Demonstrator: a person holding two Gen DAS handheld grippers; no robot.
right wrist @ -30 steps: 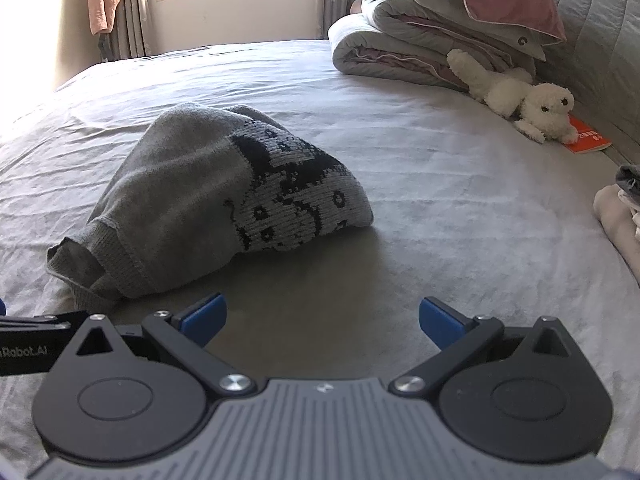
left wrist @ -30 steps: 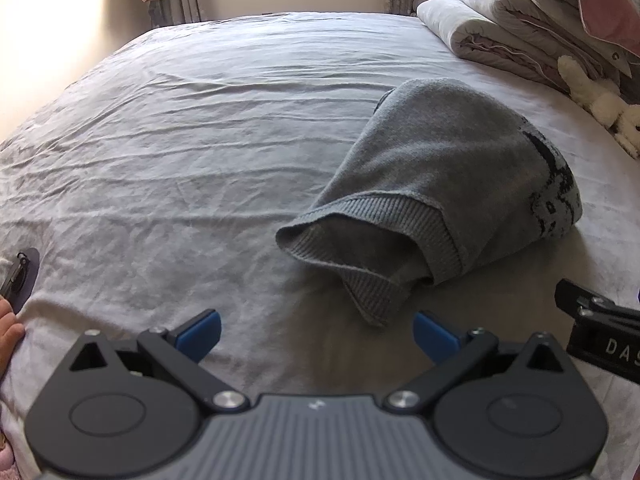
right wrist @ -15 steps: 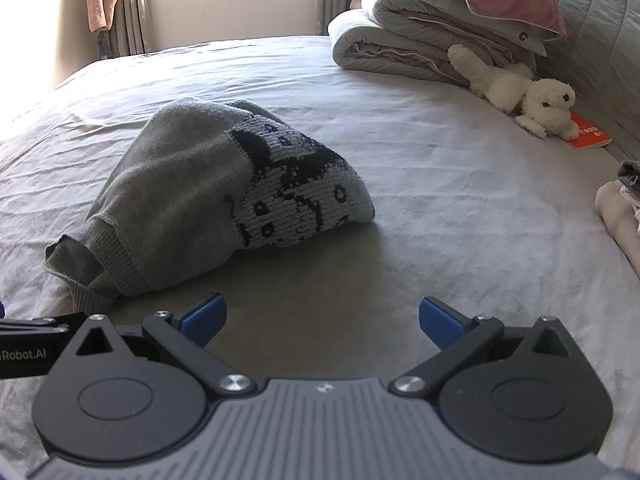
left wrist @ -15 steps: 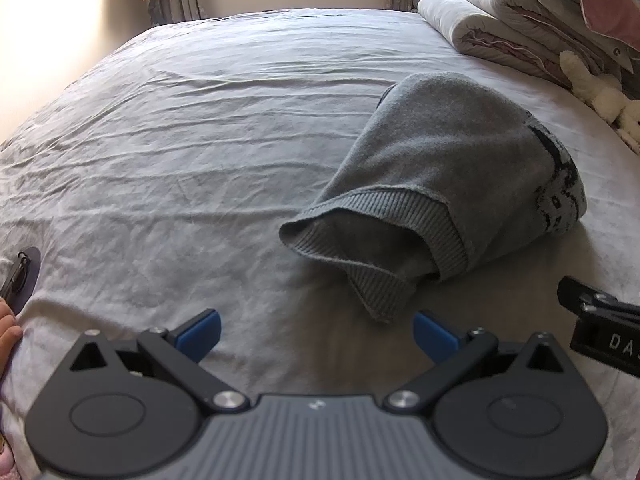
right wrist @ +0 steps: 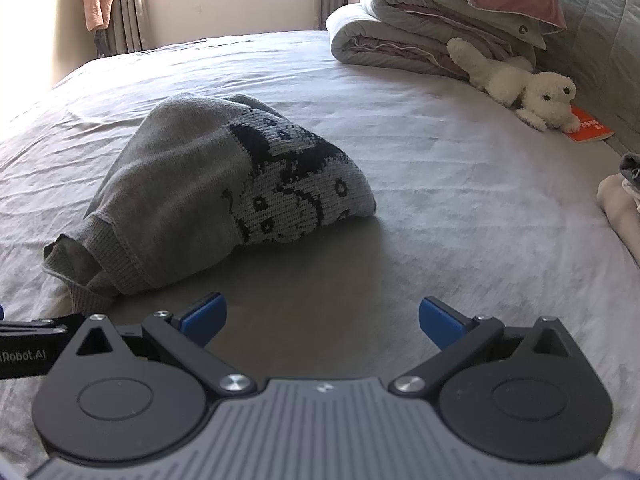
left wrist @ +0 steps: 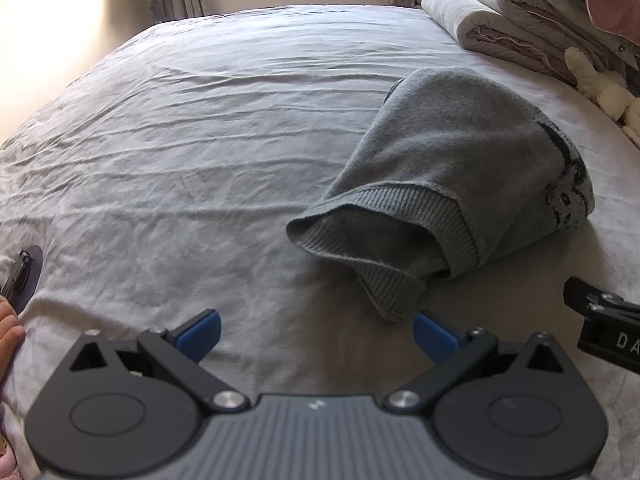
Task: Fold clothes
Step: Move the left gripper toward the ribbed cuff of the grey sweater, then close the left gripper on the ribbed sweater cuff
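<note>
Grey knitted sweater (left wrist: 448, 176) with a dark and pale pattern on one part lies in a loose heap on the grey wrinkled bed sheet (left wrist: 200, 140), and it is not folded flat. Its ribbed hem (left wrist: 384, 284) opens toward you and hangs down to the sheet near your left gripper.

Your left gripper (left wrist: 316, 332) hovers over the sheet with its blue-tipped fingers (left wrist: 200, 330) spread wide, and nothing is between them. The ribbed hem ends just beyond the right one of these fingers; I cannot tell if they touch.

Your right gripper (right wrist: 322, 318) is also over the sheet, just in front of the sweater on its patterned side. Its fingers (right wrist: 440, 320) are wide apart too and hold nothing.

In the right wrist view you see the patterned part (right wrist: 296, 196) of the sweater turned to the right. Behind it, near the quilted headboard, a folded grey and pink duvet (right wrist: 420, 36) is stacked, and a white plush toy dog (right wrist: 524, 84) lies beside it, with an orange book (right wrist: 590, 130) next to the toy. At the right edge some beige cloth (right wrist: 620, 212) rests on the bed.

At the left edge of the left wrist view, a hand (left wrist: 8, 332) touches the sheet.
</note>
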